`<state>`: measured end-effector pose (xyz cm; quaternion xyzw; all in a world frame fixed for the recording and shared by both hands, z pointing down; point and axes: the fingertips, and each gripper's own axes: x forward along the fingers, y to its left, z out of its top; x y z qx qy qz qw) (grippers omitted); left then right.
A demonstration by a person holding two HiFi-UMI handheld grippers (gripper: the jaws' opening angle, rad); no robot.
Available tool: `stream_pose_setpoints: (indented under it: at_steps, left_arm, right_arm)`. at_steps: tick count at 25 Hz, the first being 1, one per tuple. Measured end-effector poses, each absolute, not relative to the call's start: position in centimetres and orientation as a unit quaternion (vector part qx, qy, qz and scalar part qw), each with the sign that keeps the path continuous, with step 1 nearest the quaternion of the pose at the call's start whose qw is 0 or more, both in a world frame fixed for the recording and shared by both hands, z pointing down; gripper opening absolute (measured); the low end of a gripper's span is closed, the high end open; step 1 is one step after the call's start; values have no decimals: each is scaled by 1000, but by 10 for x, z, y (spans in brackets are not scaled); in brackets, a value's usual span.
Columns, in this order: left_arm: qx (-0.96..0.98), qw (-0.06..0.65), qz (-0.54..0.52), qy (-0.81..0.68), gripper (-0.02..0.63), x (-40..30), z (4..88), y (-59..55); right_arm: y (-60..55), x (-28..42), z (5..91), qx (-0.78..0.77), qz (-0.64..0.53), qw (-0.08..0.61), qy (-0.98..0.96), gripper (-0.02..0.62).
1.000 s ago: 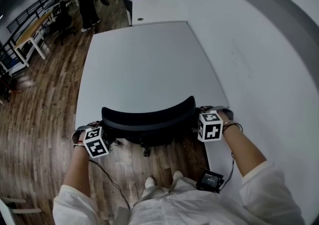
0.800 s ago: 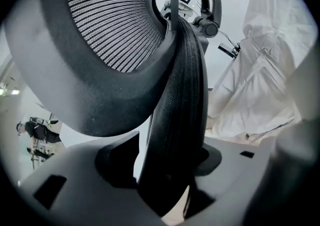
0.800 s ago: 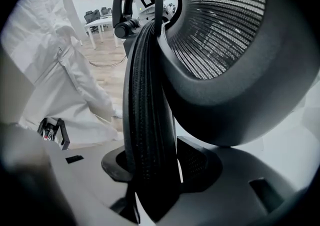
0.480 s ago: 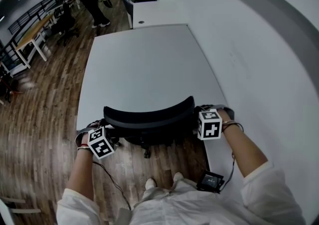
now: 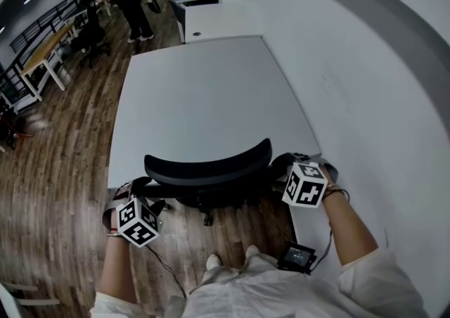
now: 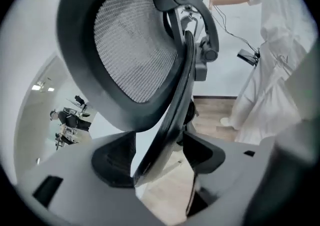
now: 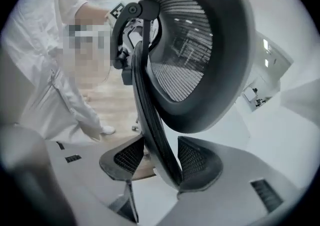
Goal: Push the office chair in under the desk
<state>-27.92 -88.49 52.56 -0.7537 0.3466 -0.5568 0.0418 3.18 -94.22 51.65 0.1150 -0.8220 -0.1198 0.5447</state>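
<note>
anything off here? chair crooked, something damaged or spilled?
Nothing stands out. The office chair sits roughly square to the desk, with its backrest at the near edge. The backrest mesh looks intact in both gripper views. No spill or damage shows on the desk or the wood floor.

White long-sleeved garment; white shoes ahead of it; small black device with thin black cable at garment's right side.

The left hand-held gripper now stands open around the office chair back frame, drawn back from the counter's near edge. The jaws of the right hand-held gripper are opening around that frame.
</note>
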Motion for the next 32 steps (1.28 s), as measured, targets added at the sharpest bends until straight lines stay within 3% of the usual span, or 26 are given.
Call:
stream_pose_setpoints:
  at_steps: [11,16,23,32]
  left_arm:
    - [-838,-15,-271,474,279,-221,446,-868]
    - [-855,-43,-195,479,253,-203,437,-860]
    - [-866,-64,-165,468,217,-185,432,-852]
    - [-876,-73,-131,458,16,-170,428,-849]
  right_arm:
    - [-917,29,474,250,-6,344,-905,225]
    - [-903,28,467,271,33,277,-922,218]
    - [-885,21,447,273,68,199,-939,119]
    - [-874,2,437,248,77,164,-952,60]
